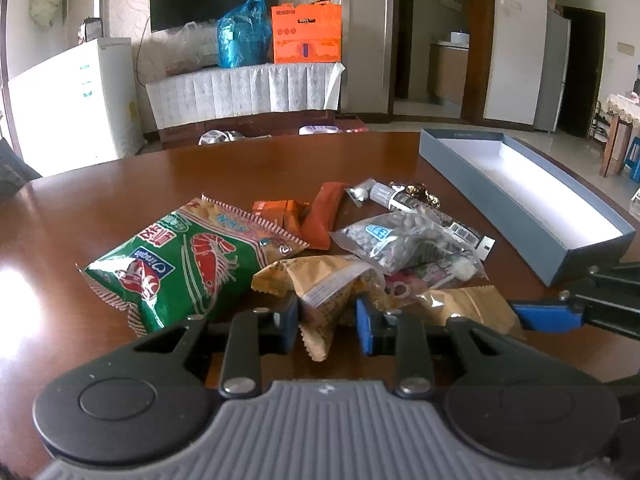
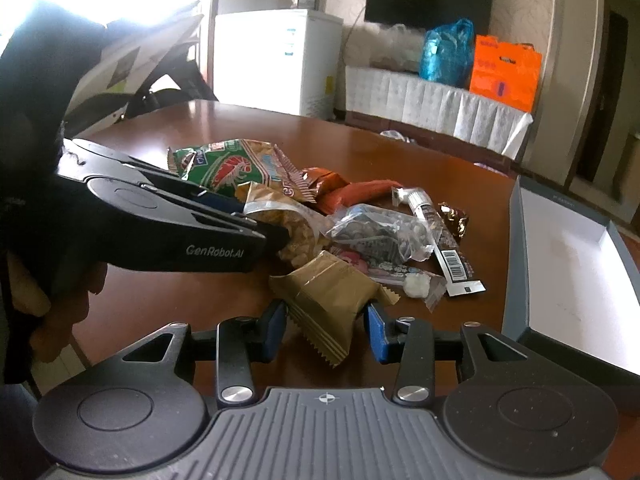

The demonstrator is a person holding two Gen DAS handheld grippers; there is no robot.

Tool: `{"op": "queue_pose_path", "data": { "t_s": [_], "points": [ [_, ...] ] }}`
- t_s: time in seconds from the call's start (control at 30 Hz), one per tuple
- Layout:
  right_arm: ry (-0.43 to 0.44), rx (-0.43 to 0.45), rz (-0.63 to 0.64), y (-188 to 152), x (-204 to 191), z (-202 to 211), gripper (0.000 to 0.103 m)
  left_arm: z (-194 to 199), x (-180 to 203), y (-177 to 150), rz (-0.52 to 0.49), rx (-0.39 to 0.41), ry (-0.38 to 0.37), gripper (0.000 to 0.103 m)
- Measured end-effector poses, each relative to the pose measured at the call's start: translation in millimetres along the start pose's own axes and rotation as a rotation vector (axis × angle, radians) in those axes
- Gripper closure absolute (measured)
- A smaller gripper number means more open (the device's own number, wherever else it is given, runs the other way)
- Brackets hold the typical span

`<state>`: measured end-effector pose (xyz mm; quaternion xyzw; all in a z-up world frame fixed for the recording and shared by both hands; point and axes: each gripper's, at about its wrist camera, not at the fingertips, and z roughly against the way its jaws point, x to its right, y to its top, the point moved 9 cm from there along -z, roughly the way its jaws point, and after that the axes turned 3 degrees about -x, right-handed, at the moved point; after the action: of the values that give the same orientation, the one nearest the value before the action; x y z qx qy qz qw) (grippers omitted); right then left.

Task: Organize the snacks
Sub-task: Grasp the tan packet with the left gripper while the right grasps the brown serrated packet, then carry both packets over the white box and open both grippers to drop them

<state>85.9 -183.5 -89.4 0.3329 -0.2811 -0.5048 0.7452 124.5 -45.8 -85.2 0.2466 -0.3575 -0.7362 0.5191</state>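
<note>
Brown wooden tabletop: your left gripper pinches the tan crinkled snack packet, right gripper clamps the gold foil wrapper; open grey box lies rightward, right hand nearer.

My table is wood with a glossy, smooth varnish. The green prawn-cracker bag is shiny printed plastic film. The seed pouch is clear, crinkled plastic. The tan packet looks matt, with serrated ends. The grey box seems matt cardboard, white inside.
</note>
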Motion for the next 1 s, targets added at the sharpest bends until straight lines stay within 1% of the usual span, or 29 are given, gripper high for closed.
{"op": "queue_pose_path", "data": {
  "t_s": [0.1, 0.37, 0.6, 0.77, 0.83, 1.0],
  "points": [
    [-0.005, 0.01, 0.004, 0, 0, 6, 0.06, 4, -2, 2, -0.002, 0.014, 0.017, 0.08],
    [-0.016, 0.033, 0.004, 2, 6, 18, 0.061, 16, -12, 9, 0.018, 0.05, 0.053, 0.082],
    [-0.049, 0.076, -0.003, 15, 20, 33, 0.061, 22, -3, 23, -0.024, 0.063, 0.067, 0.083],
    [-0.071, 0.085, -0.013, 21, 33, 40, 0.061, 24, 11, 47, -0.055, 0.074, 0.058, 0.083],
    [-0.084, 0.094, -0.018, 24, 39, 45, 0.061, 25, 22, 60, -0.083, 0.082, 0.05, 0.083],
    [-0.133, 0.117, -0.028, 40, 70, 56, 0.061, 25, 61, 96, -0.146, 0.117, 0.01, 0.083]
  ]
}}
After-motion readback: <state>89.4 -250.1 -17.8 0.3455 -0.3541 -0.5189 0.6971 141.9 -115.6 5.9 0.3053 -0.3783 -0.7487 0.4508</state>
